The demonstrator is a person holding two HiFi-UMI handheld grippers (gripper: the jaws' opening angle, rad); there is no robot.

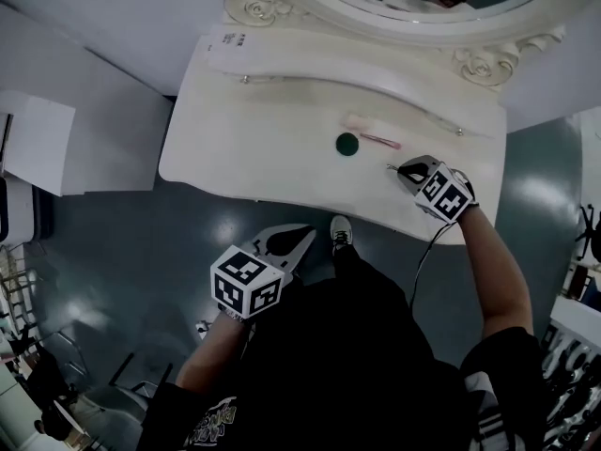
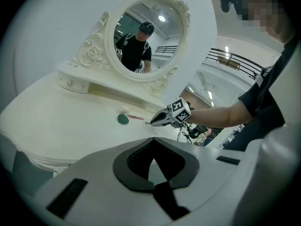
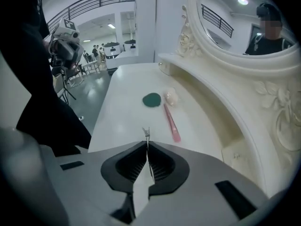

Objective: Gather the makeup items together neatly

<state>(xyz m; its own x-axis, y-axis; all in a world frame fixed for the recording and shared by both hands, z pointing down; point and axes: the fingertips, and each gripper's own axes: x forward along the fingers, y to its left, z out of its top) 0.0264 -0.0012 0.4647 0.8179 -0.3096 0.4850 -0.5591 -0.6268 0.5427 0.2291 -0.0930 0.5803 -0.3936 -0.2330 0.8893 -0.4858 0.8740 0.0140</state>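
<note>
Grip holds: our right gripper is clamped on a slim metal tool above the counter, near the pink stick and green disc. We judge the tool light, stiff and slippery, best pinched mid-length. Our left gripper is closed and empty.

Black T-shirt (white shoe)

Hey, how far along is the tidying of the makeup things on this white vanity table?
Looks done: the dark green round pad, pale rounded puff and slim pink stick lie close together. In hand: the right gripper is shut on a thin silver metal tool, apart from that group. Left to do: set it beside them. The left gripper hangs off the white vanity table, empty.
</note>
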